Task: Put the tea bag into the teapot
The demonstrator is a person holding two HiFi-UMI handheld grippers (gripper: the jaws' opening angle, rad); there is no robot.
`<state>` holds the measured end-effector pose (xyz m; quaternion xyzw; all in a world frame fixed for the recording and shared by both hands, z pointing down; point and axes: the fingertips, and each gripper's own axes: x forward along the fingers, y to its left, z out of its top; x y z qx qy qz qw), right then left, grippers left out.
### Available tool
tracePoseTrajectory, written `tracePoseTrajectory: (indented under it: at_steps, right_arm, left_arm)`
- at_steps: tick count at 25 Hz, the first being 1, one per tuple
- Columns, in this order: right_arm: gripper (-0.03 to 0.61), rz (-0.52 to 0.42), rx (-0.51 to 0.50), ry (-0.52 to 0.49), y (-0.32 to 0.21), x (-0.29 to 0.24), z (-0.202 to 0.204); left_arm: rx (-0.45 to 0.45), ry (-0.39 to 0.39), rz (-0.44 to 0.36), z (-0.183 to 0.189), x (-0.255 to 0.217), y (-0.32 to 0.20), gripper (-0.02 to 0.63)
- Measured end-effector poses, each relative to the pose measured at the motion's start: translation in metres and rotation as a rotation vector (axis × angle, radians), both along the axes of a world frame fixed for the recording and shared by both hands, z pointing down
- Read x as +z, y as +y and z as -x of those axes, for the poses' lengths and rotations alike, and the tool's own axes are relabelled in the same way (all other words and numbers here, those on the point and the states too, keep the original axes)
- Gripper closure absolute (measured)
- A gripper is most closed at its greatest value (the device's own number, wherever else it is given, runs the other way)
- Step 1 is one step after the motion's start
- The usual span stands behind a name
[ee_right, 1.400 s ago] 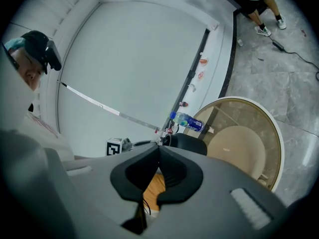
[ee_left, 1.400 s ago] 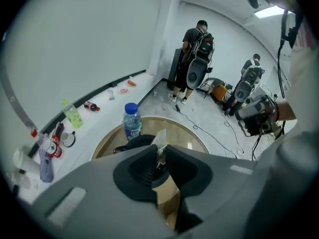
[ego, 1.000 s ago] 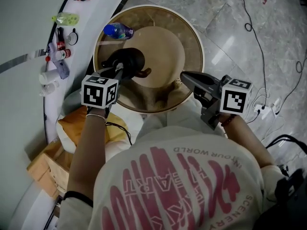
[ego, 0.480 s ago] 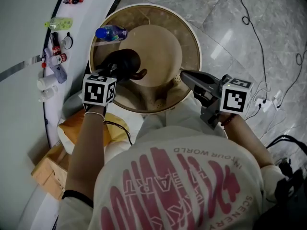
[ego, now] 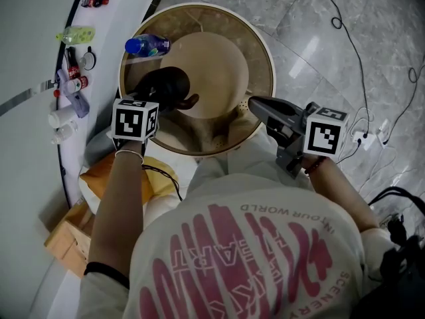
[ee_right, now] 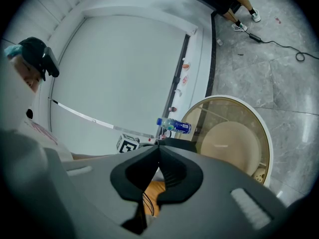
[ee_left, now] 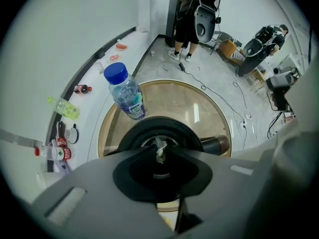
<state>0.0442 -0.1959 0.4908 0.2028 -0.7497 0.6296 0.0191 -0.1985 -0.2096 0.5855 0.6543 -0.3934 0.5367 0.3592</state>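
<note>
The left gripper (ee_left: 160,156) points straight down and pinches one small tea bag (ee_left: 159,147) – its jaws are almost shut on it. The tea bag hangs right over the open mouth of the one dark teapot (ee_left: 144,131) on the round table (ee_left: 169,101). One water bottle (ee_left: 124,91) with a blue cap stands near the teapot, not in the way. The right gripper (ee_right: 158,151) holds nothing – its jaws are closed, by the table's edge. Small bottles (ego: 72,78) lie on the white ledge (ego: 33,45), too jumbled to count

The teapot (ee_left: 145,127) sits half hidden behind the left gripper (ee_left: 159,152).
</note>
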Motion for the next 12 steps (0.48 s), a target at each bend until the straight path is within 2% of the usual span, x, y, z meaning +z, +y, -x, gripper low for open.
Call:
tracePoseTrajectory:
  at_steps: [6, 12]
  right_arm:
    - [0.574, 0.017, -0.001, -0.001, 0.002, 0.002, 0.000]
    - [0.574, 0.016, -0.009, -0.006, 0.002, 0.000, 0.001]
  left_arm:
    - [0.001, -0.004, 0.005, 0.002, -0.001, -0.003, 0.552]
    - [-0.022, 0.011, 0.004, 0.007, -0.011, 0.000, 0.471]
